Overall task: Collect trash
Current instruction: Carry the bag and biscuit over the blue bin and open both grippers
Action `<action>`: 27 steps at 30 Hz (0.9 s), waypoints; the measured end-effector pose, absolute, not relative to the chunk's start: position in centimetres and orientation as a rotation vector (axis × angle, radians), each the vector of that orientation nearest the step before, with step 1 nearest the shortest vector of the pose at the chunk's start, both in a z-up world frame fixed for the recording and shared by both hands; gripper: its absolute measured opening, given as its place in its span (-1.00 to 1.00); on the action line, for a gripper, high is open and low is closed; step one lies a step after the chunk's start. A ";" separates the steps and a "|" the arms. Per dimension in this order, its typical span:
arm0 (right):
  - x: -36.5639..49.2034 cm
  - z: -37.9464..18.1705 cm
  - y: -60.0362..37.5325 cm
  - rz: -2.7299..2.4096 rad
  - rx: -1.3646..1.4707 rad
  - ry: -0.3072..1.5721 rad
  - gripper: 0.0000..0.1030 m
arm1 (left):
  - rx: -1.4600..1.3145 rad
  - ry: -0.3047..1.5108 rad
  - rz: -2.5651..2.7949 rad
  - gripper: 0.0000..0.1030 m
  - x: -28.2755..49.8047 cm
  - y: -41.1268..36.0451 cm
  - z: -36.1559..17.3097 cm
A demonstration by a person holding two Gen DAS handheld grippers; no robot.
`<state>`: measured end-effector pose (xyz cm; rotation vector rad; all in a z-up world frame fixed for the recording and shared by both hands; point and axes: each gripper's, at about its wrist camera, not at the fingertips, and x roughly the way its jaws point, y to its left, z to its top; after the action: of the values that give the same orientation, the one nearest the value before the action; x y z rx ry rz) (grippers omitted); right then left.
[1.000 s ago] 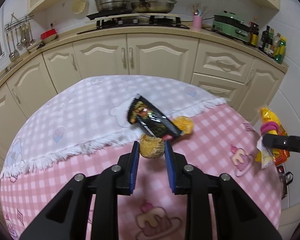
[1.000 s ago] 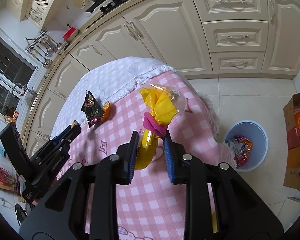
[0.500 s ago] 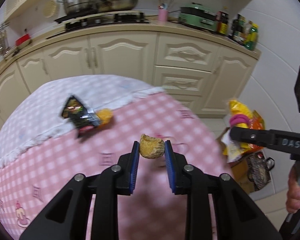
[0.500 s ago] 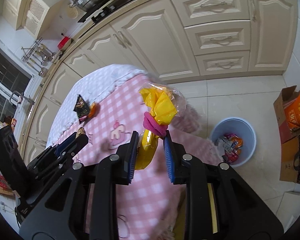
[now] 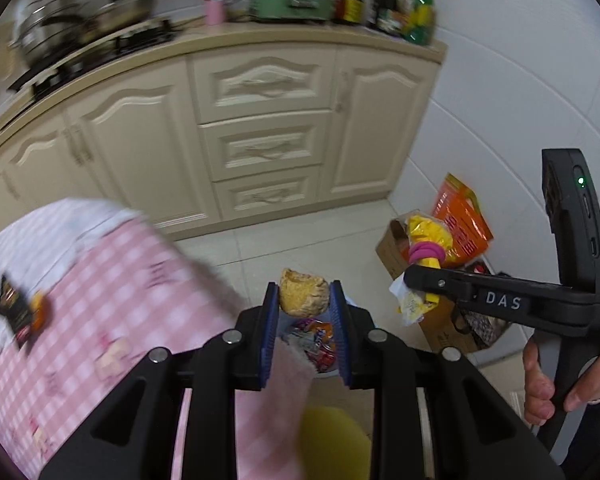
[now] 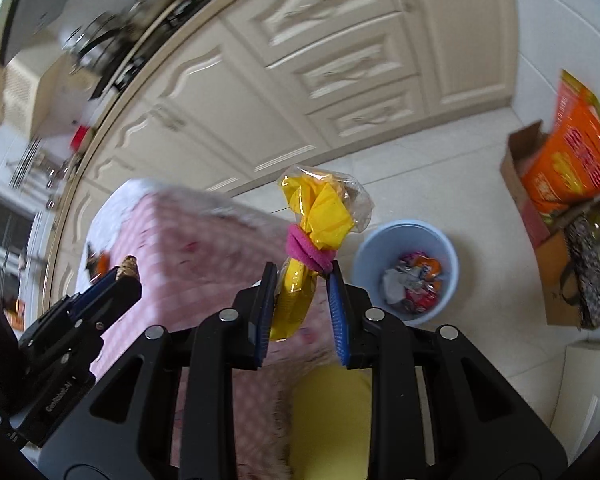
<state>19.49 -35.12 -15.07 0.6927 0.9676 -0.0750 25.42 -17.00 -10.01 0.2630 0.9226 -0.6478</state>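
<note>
Kitchen backdrop; right hand-held gripper [image 5: 414, 276] reads "DAS"

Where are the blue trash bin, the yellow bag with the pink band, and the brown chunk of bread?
blue trash bin [image 6: 365, 249]: right wrist view, on its left rim.
yellow bag [image 6: 325, 216]: right wrist view, on the bunched yellow wrapping above the pink band.
bread chunk [image 5: 303, 293]: left wrist view, on its middle, between the blue pads.

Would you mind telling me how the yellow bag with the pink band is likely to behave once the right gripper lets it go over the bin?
The yellow bag looks light and floppy: its crinkled top fans out loosely above the pink band. Held in the right gripper only near the band, it probably drops softly. Being limp film, it may drift or snag rather than fall straight into the blue bin.
</note>
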 end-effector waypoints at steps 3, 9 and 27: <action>18.9 -16.2 -37.7 -0.122 0.722 0.974 -0.51 | 0.303 0.949 -0.676 -0.52 26.0 -20.3 -11.1; 17.9 -18.2 -41.7 -0.185 0.771 0.987 -0.51 | 0.310 1.033 -0.629 -0.50 28.1 -24.7 -13.9; 22.7 -18.3 -39.5 -0.078 0.686 1.039 0.09 | 0.334 1.060 -0.498 0.13 30.0 -21.8 -14.6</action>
<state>22.74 -39.48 -18.28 0.6859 1.0394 -0.0778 30.01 -21.83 -14.60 0.3345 1.0600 -0.4985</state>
